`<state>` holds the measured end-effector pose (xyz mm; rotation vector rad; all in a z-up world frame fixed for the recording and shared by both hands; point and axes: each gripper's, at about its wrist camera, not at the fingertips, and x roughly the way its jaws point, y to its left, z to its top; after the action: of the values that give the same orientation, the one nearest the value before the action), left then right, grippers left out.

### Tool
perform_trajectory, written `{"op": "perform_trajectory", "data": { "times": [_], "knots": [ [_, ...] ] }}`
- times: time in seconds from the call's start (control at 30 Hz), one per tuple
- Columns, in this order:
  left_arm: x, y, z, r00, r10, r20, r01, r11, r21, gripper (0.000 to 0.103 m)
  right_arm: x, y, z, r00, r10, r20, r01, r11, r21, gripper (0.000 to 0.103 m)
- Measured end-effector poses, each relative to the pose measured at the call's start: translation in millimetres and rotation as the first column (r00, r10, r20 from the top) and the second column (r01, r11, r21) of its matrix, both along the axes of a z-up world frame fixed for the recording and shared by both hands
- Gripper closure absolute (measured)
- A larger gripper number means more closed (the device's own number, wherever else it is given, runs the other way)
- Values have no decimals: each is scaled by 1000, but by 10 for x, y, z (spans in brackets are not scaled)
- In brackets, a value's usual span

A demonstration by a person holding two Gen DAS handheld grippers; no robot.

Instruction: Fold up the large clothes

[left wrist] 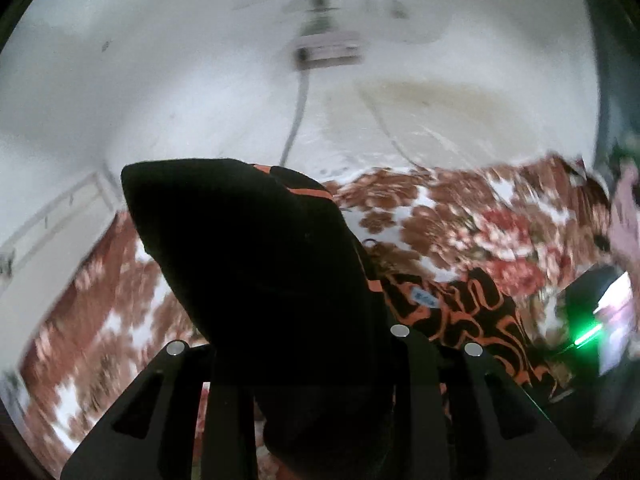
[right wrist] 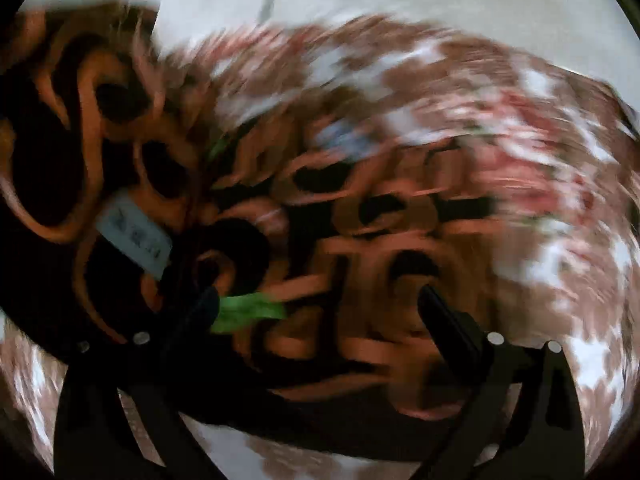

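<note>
Left tool [left wrist: 304,360] grips garment [left wrist: 248,248] above floral bedspread [left wrist: 460,220].

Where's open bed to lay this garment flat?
Free: floral bedspread beyond the black-and-orange garment, up to the white wall, and left of the left gripper. Crowded: under the right gripper, where the garment lies bunched.

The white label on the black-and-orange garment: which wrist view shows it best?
The right wrist view. There the white label sits large on the black-and-orange garment, with dark marks visible, though blur keeps them unreadable. The left wrist view shows the label only as a small pale patch beside a held-up fold.
</note>
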<state>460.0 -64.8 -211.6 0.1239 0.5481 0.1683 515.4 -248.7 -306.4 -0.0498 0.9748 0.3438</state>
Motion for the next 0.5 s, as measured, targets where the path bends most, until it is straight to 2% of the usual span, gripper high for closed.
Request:
{"op": "perform_trajectory", "data": {
  "times": [0.07, 0.17, 0.2, 0.27, 0.3, 0.37, 0.4, 0.5],
  "knots": [
    [69, -310, -31, 999, -38, -22, 40, 996, 79, 78, -10, -414, 23, 999, -51, 2, 51, 999, -10, 5],
    [213, -930, -234, 990, -97, -100, 119, 962, 246, 78, 5, -1009, -117, 992, -124, -37, 122, 992, -46, 5],
    [265, -1208, -399, 982, -122, -146, 164, 931, 326, 78, 20, -1187, -178, 987, -147, -56, 145, 988, -53, 5],
    [298, -1555, -669, 963, -161, -215, 239, 878, 416, 78, -15, -1571, -290, 976, -202, -79, 197, 978, -63, 5],
    [279, -1759, -852, 947, -188, -260, 292, 840, 457, 78, -24, -1719, -318, 971, -224, -79, 219, 973, -71, 5],
    [213, -2046, -1049, 926, -226, -303, 359, 780, 513, 78, -53, -2003, -384, 962, -261, -83, 255, 964, -77, 5],
    [140, -2212, -1185, 908, -249, -337, 403, 737, 543, 78, -62, -2127, -415, 957, -275, -88, 269, 960, -74, 5],
    [-12, -2520, -1435, 881, -273, -387, 465, 654, 597, 78, -98, -2329, -447, 954, -283, -94, 277, 958, -73, 5]
  ]
}}
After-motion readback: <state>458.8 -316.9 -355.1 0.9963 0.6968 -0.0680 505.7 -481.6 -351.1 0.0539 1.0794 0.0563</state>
